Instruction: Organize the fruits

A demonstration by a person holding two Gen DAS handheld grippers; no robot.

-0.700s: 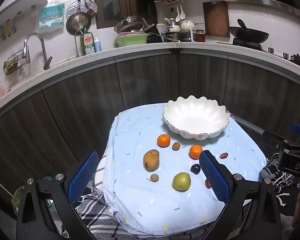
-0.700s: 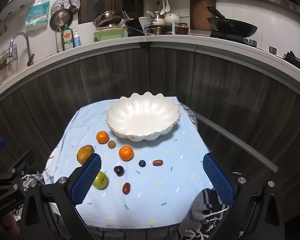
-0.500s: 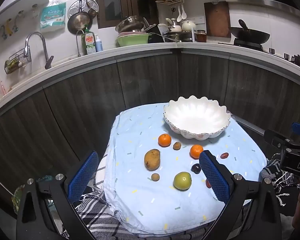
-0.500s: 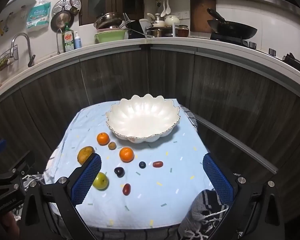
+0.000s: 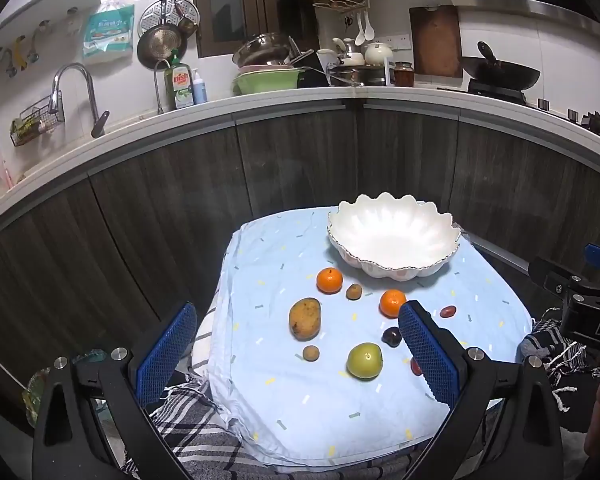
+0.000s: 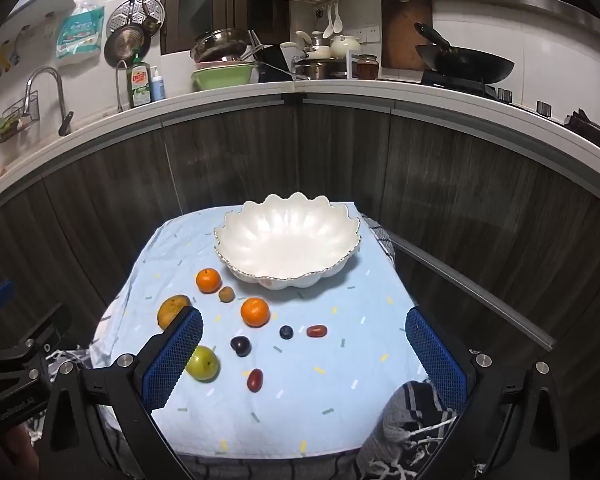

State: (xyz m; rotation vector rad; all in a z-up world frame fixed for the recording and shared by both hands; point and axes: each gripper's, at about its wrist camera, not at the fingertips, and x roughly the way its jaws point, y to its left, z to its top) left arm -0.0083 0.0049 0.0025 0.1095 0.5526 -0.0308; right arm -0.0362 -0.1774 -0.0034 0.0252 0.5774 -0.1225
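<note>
Left gripper (image 5: 296, 354) held above the near left corner of the table, jaws spread wide, nothing between the blue pads (image 5: 166, 354). Right gripper (image 6: 304, 358) above the near right corner, likewise spread wide and empty.

Table draped in a pale blue cloth (image 6: 340, 400) with small coloured flecks; striped grey blanket (image 5: 196, 440) showing under the near edge.

Nearest the front edge: green apple (image 5: 364, 360), a small brown round fruit (image 5: 311, 353) to its left, a dark red oval fruit (image 6: 255, 380) to its right.

Mid-cloth: yellow-brown mango (image 5: 305, 318) toward the left edge; dark plum (image 6: 241, 346), blueberry (image 6: 286, 332) and a red cherry tomato (image 6: 316, 331) in a loose row toward the right, all apart from each other.

Farther back: right orange (image 6: 255, 312), left orange (image 6: 208, 280), a second small brown fruit (image 6: 226, 294) between the two, touching neither.

At the far edge, right of centre: white scalloped bowl (image 6: 260, 220), upright, no fruit inside. All fruit lying loose on the cloth, in front and to the left of the bowl.

Beyond the table: dark wood cabinet fronts, white counter (image 5: 260, 100) with sink tap (image 5: 72, 84), dish soap bottle (image 5: 182, 86), wok (image 5: 500, 74).
</note>
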